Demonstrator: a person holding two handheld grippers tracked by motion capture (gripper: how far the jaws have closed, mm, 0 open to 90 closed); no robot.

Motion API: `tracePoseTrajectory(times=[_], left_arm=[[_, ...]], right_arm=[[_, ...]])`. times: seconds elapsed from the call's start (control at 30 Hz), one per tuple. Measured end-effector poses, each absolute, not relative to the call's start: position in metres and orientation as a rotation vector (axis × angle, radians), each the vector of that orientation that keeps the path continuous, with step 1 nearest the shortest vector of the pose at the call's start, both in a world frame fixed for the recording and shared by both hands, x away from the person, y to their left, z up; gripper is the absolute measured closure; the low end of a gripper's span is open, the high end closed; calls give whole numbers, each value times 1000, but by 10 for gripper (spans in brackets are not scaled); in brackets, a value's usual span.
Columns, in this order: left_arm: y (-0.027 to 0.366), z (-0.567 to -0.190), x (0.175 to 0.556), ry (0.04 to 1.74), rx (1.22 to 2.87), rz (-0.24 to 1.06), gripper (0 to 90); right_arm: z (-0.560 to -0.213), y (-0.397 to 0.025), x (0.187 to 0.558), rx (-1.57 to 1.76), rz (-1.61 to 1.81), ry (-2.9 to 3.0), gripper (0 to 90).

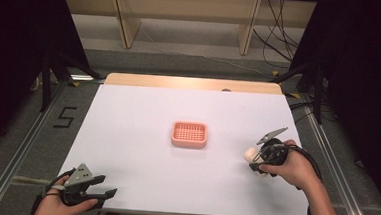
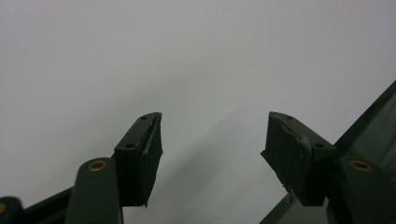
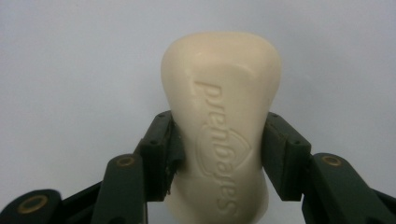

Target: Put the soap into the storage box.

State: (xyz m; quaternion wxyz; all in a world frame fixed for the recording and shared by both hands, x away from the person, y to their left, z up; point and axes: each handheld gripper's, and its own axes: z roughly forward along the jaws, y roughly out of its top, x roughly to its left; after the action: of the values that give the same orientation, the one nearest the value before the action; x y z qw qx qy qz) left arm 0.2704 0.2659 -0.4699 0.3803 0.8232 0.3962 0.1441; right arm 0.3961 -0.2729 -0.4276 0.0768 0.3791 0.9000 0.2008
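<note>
Gripping the cream oval soap bar (image 3: 222,126) between its fingers, the right gripper (image 1: 256,159) sits at the table's (image 1: 136,134) near right; the pink slotted plastic soap dish (image 1: 189,134) waits empty mid-table, placement pending. Left gripper (image 1: 104,188) idles near left, fingers wide.

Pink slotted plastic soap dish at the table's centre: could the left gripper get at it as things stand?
Probably yes. The left gripper is open and holds nothing, and bare white table lies between it and the pink slotted plastic soap dish; nothing stands in the way.
</note>
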Motion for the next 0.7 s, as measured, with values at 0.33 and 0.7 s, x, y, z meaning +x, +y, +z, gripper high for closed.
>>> tracePoseTrajectory(times=[0.33, 0.7], left_arm=[[266, -470, 271, 1014, 2089, 386, 354], [266, -470, 270, 1033, 2075, 382, 353]], right_arm=[[-427, -266, 396, 1091, 608, 2695, 506], [-427, -259, 399, 1010, 653, 2703, 506]])
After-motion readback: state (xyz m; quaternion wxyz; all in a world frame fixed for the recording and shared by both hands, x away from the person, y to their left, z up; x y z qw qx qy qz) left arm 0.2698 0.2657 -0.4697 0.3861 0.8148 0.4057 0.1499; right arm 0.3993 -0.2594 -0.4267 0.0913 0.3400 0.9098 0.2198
